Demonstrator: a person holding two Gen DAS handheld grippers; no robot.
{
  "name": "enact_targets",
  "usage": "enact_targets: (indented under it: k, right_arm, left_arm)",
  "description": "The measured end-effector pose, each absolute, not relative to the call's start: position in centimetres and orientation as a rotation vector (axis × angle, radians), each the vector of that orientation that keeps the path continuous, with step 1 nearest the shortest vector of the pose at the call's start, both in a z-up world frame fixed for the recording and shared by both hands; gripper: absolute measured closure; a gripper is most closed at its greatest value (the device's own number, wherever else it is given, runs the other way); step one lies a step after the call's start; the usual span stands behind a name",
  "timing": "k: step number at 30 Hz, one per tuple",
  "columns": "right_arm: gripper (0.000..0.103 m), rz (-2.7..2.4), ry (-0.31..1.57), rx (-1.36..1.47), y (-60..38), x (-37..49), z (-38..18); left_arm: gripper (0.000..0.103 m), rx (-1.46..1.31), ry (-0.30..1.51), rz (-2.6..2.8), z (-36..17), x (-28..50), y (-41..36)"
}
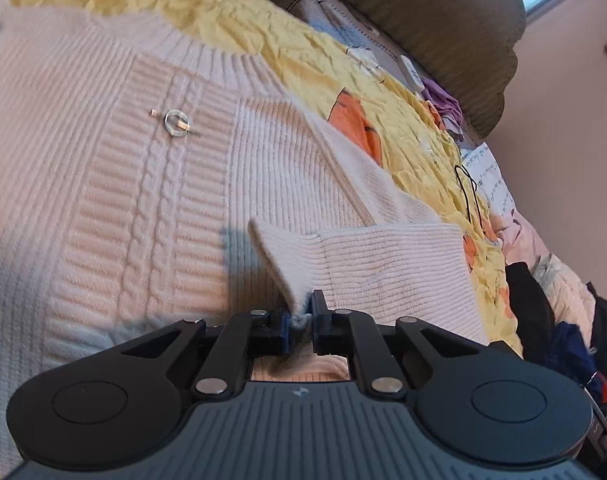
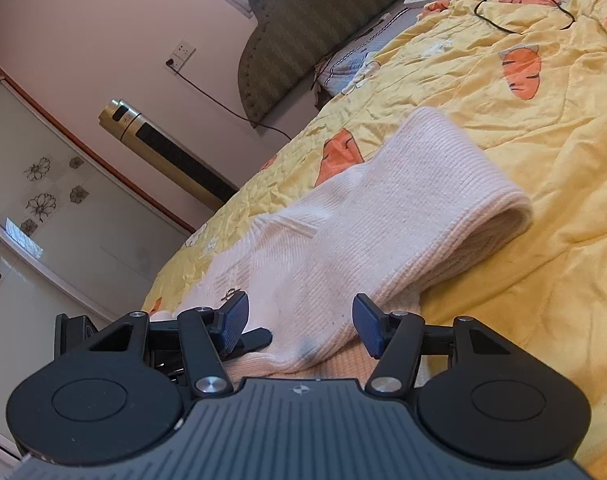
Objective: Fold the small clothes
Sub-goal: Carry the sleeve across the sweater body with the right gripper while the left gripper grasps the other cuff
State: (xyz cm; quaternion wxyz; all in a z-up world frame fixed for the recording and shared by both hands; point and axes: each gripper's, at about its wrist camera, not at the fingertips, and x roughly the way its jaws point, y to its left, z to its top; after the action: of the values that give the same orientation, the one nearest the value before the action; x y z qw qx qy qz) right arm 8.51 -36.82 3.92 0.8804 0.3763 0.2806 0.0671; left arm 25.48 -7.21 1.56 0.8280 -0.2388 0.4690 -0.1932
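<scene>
Left gripper (image 1: 301, 320) is clamped down tight, blue pads (image 1: 318, 312) nearly meeting with a bit of sleeve cuff (image 1: 291, 268) pinched between them, pointing steeply down. Right gripper (image 2: 301, 322) is angled down more gently, jaws standing apart, pads (image 2: 367, 326) clear of the knit lying between them, gripping nothing.
</scene>
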Motion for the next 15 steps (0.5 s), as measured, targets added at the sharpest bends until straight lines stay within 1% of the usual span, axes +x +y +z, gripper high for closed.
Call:
enact_targets:
  k: [4,6,9,13,15]
  right_arm:
    - [0.045,0.103,0.575,0.774,-37.7,8.2,4.2]
    - [0.045,0.091,0.566,0.762,-38.1,7.9,4.5]
    - [0.041,0.068,0.564,0.768,-39.2,7.7,4.4]
    - [0.041,0.034,0.567,0.8,-40.5,8.1,3.9]
    - [0.041,0.033,0.576,0.787,-40.7,8.4,3.8]
  left_arm:
    - [0.093,-0.355,0.804,-0.4,6.6,23.5,-5.5]
    - [0.093,-0.313,0.76,-0.373,8.1,23.2,-4.0]
    - [0.093,-0.316,0.749,-0.315,8.7,22.6,-0.7]
    - [0.093,-0.368,0.735,-0.203,8.5,21.4,4.3]
    - [0.093,-0.386,0.77,-0.164,7.4,21.2,6.3]
